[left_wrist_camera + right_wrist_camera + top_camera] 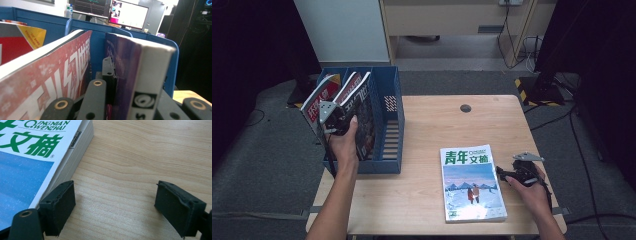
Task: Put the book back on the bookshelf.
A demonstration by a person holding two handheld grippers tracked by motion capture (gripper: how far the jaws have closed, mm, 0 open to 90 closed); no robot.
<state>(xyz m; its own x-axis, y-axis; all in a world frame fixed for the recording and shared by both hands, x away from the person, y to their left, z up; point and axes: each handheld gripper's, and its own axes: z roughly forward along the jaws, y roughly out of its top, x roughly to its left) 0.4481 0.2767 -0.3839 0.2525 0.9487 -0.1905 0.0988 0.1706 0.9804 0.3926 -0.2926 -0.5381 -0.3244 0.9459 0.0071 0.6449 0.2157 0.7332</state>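
While the left gripper (343, 120) at the frame's left clamps a thick purple-covered book (140, 75) upright inside the blue plastic file rack (394, 125), the right gripper (115, 205) rests at lower right, jaws spread, just beside a blue-and-white magazine (472, 182).

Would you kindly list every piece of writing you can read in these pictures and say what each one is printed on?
"青年文摘": green title on the magazine lying flat on the table.
"QINGNIAN WENZHAI": small green letters above that title.
Large white characters on the red magazine in the blue file rack: too cropped to read.
Dark book's spine: a logo; lettering cut off.
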